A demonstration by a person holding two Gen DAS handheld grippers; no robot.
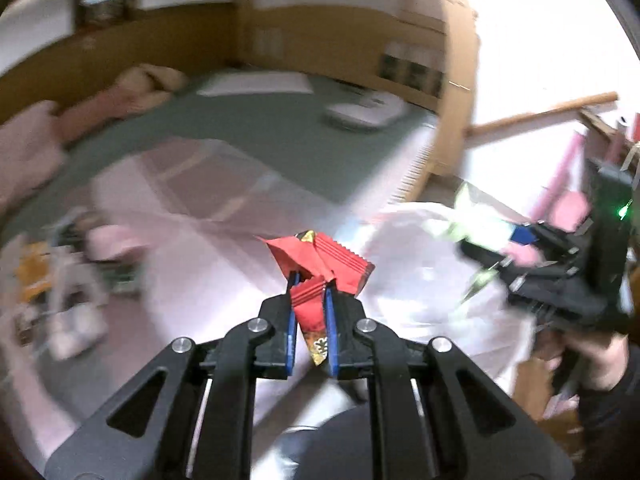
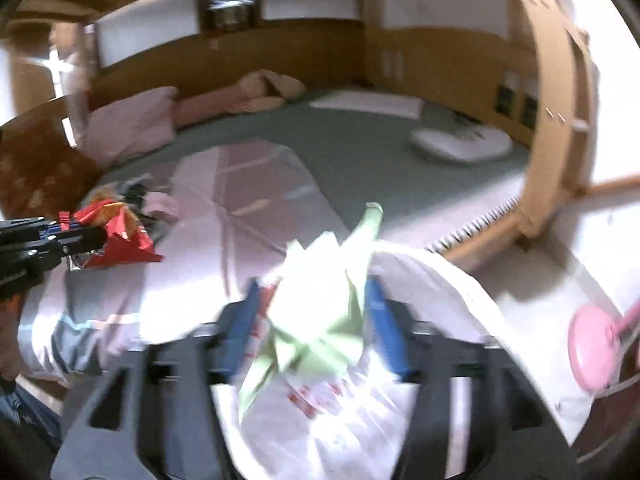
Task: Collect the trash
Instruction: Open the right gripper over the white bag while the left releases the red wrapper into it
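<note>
My left gripper is shut on a crumpled red snack wrapper and holds it above the pink bedspread. It also shows at the left of the right wrist view with the red wrapper. My right gripper holds a pale green wrapper between its blue pads, over a white plastic bag; the view is blurred. In the left wrist view the right gripper is at the right with the green wrapper, above the white bag.
A bed with a green sheet and a pink cover fills the middle. Pink pillows lie at its far left. More litter lies on the bed's left edge. A wooden bed post stands right. A pink round object is at far right.
</note>
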